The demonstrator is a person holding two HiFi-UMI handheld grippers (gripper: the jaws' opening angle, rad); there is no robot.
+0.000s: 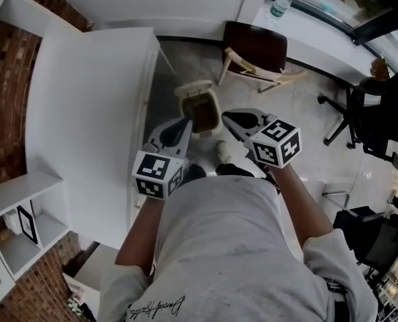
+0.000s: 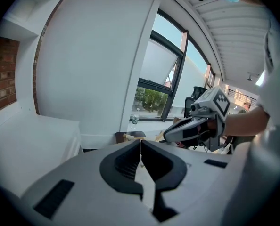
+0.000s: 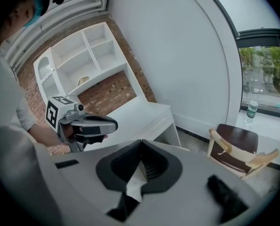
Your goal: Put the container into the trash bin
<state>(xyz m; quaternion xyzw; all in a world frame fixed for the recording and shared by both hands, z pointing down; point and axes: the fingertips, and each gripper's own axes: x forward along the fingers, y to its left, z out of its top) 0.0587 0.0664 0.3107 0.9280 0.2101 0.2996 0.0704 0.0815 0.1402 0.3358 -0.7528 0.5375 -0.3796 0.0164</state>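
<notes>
L claw (image 2: 140, 145): jaws shut tip to tip, nothing betw. them. R claw (image 3: 141, 144): same, pads closed on air. I hold both at about waist height, side by side and a little apart, tips aimed away from me toward the trash bin (image 1: 195, 87) on the floor just beyond.

The bin is open and sits just right of the white table (image 1: 85, 113), with the chair (image 1: 256, 49) farther off to the right. I'm standing close, prob. so a drop goes straight down into it.

Container: not in either claw, and I can't find it on the table or floor. The bin's inside looks dark brown, and I can't tell if that's the container or a liner. My guess is it's already in, since both claws are empty and pulled in near my body, w/ nothing left to carry.
</notes>
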